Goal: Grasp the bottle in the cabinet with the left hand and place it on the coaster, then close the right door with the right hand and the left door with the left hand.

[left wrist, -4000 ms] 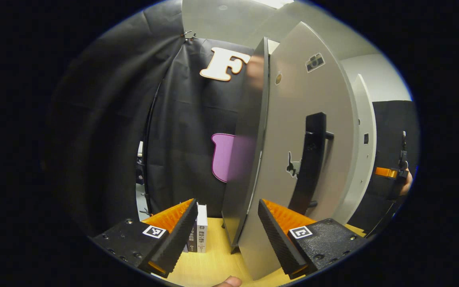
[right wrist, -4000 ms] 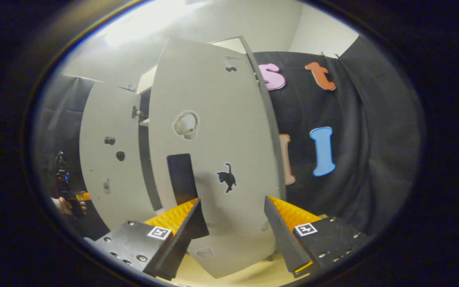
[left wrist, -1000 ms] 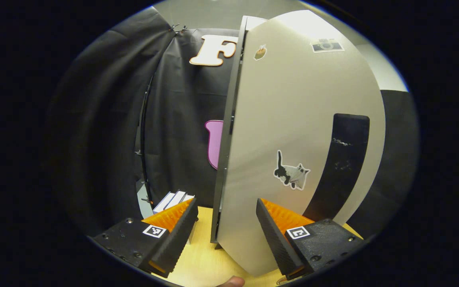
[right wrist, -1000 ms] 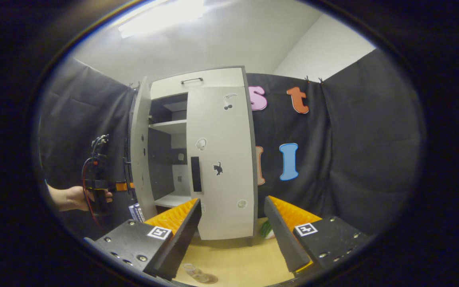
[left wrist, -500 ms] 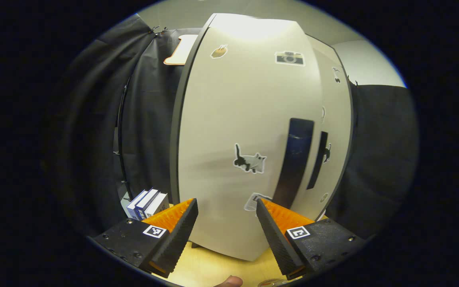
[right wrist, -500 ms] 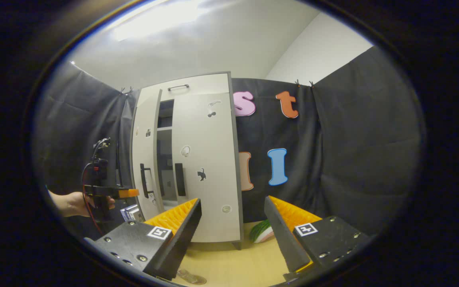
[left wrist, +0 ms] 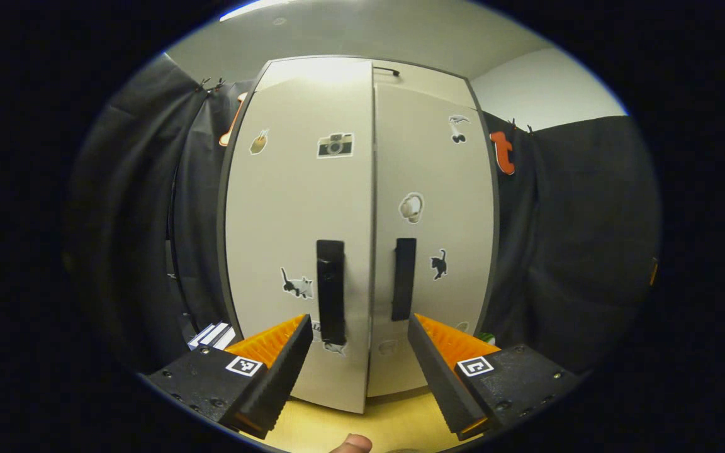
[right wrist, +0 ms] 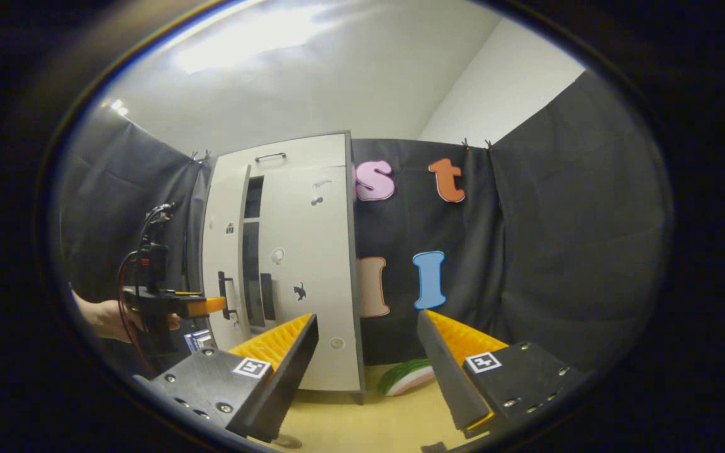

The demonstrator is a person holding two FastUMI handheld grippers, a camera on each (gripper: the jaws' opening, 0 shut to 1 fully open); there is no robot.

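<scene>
The cabinet point(left wrist: 362, 207) stands on the desk point(left wrist: 362, 425), its left door point(left wrist: 296, 220) nearly flush with the shut right door point(left wrist: 435, 189); in the right gripper view a narrow gap separates the two. The left gripper point(left wrist: 356, 365) faces the paired black handles point(left wrist: 331, 289), fingers spread and empty, just short of the doors. The right gripper point(right wrist: 369, 371) hangs well back, fingers apart, holding nothing. A hand point(right wrist: 107, 321) grips the left gripper beside the left door. Books point(left wrist: 211, 336) stand left of the cabinet.

Left gripper point(left wrist: 356, 365): black screwed mounts, square fiducial markers
</scene>
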